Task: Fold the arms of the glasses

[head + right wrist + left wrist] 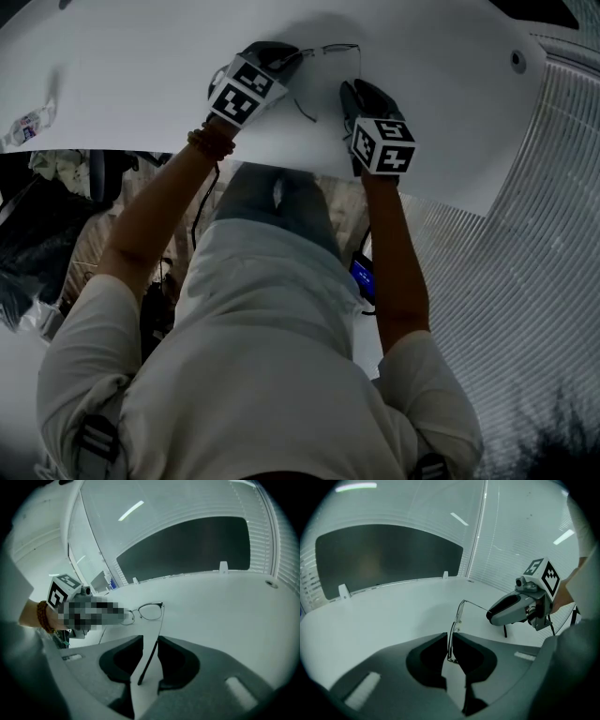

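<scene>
Mostly covered: glasses [150,611] on the white table [141,75], grippers hiding them from overhead.
Left gripper [450,635] pinches the frame front, seen edge-on; right gripper [151,638] jaws apart, arm [147,663] between them.

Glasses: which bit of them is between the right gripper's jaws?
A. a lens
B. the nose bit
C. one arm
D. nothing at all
C: in the right gripper view one thin dark arm of the glasses runs down between the jaws of the right gripper, and the lenses sit farther out on the table.
</scene>
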